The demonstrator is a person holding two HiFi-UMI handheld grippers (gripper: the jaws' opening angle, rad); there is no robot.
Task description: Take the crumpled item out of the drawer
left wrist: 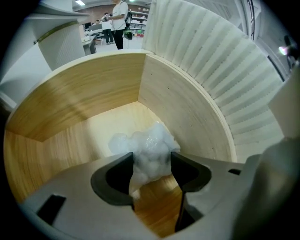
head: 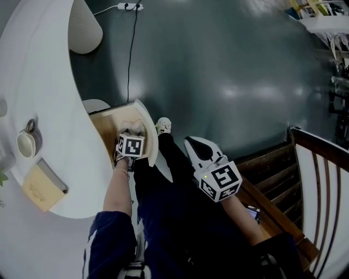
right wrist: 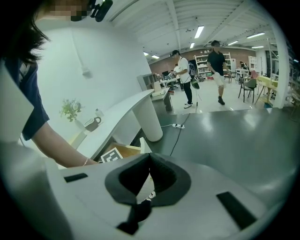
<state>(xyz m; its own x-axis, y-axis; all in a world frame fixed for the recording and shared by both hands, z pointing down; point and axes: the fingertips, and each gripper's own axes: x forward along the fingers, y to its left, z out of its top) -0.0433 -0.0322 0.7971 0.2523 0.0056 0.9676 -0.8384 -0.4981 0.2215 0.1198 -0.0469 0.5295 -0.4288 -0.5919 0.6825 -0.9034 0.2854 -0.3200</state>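
Observation:
A crumpled white item lies on the floor of an open, curved wooden drawer, close to its ribbed white front. My left gripper reaches down into the drawer and is shut on the item, with a pad pressed against each side. In the head view, the left gripper sits inside the drawer under the counter. My right gripper hangs shut above the person's dark trousers, to the right of the drawer. It holds nothing. In its own view the right gripper has its tips together.
A white curved counter carries a mug and a yellow notepad. A white column and a cable with a power strip are behind. A wooden railing stands at right. People walk far off.

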